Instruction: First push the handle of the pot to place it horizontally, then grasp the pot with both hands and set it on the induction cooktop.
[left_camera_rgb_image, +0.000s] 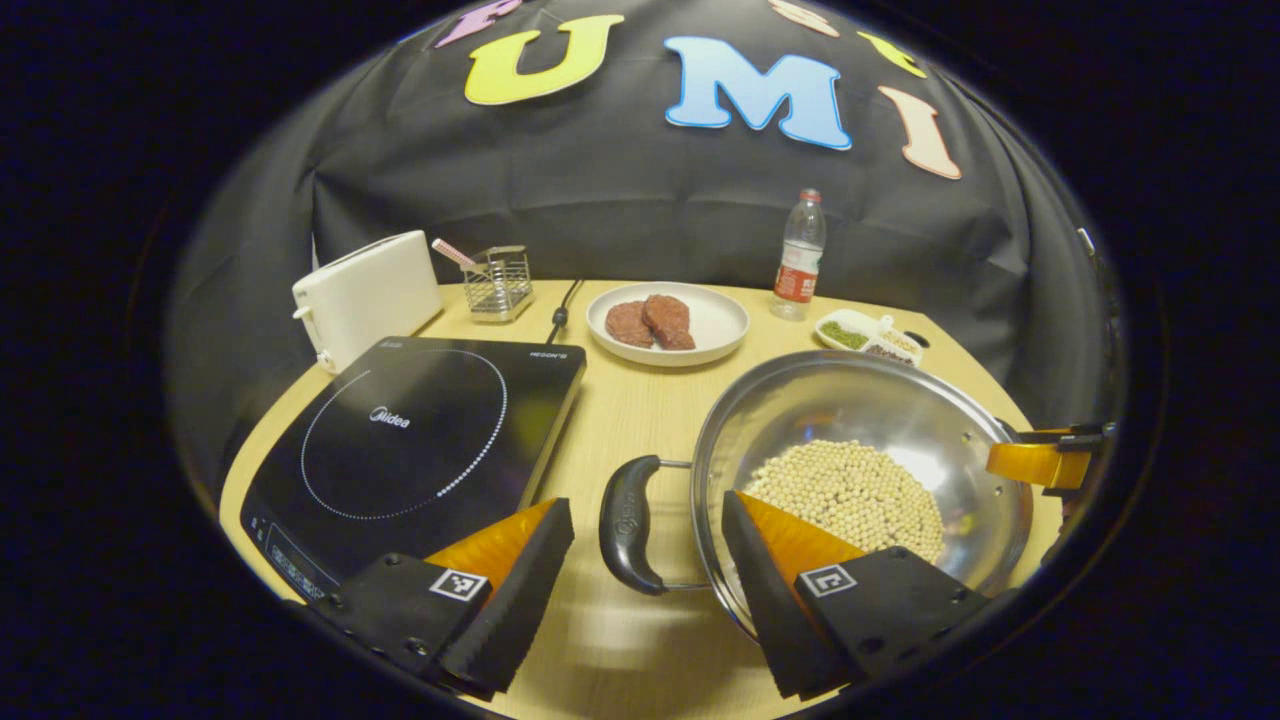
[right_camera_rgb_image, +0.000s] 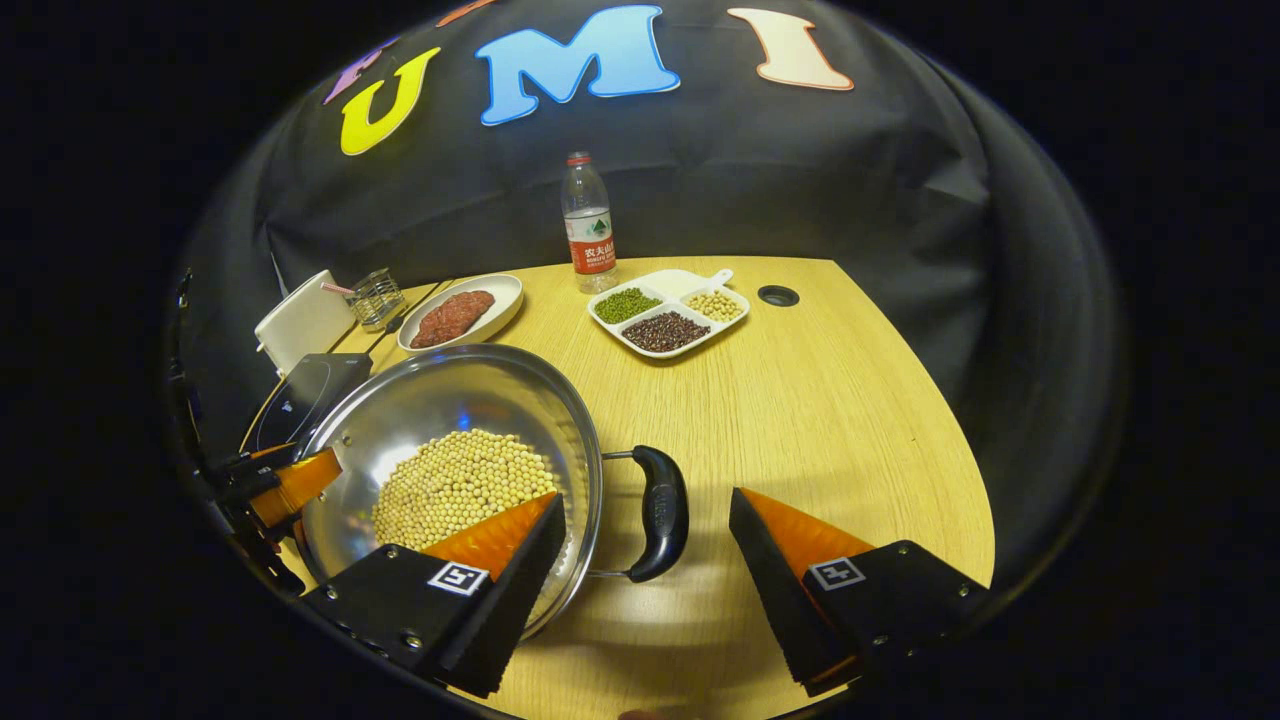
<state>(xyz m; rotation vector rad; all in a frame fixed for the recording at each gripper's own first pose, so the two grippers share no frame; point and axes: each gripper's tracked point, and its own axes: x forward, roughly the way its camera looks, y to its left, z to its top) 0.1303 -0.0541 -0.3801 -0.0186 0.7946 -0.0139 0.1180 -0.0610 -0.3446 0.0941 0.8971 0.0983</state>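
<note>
Left gripper view: my left gripper (left_camera_rgb_image: 648, 560) sits at the bottom of the frame, jaws wide, straddling the pot's near handle (left_camera_rgb_image: 627, 524) without touching it. The pot (left_camera_rgb_image: 860, 420), holding pale beans (left_camera_rgb_image: 850, 492), stands on the table (left_camera_rgb_image: 640, 400) at centre right, just beside the cooktop (left_camera_rgb_image: 420, 440) at lower left; a bare strip of wood separates them.

Right gripper view: my right gripper (right_camera_rgb_image: 648, 560) is likewise wide open around the pot's other handle (right_camera_rgb_image: 660, 512) at lower centre. Open tabletop lies to the right. The other gripper (right_camera_rgb_image: 290, 485) appears at the pot's left rim.
</note>
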